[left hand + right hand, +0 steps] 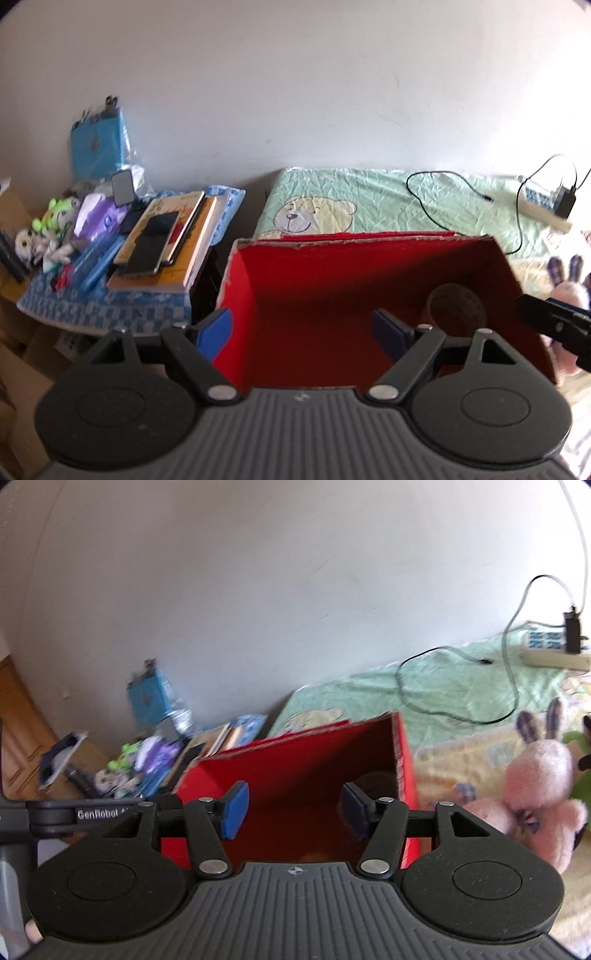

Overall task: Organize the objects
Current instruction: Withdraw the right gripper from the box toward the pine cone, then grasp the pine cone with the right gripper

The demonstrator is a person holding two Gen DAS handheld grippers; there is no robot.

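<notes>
Two pairs of blue-padded fingers stand spread with nothing between them: our left gripper (pixel 303 330) and our right gripper (pixel 293 812), both on black ribbed housings. Just beyond the fingers sits an open red cardboard box (pixel 332 266) with a ragged, torn rim and matte walls. Inside, past the right-hand finger of the left gripper, lies a round dark brown object (pixel 456 304); what it is we cannot tell. Right of the box slumps a fluffy pink plush rabbit (pixel 535 786) with checked ears. Farther left, books (pixel 166 240) are stacked on a blue checked cloth. Farther off, the bed's crinkled green bear-print sheet (pixel 369 199) carries a looping black cable (pixel 443 192).
</notes>
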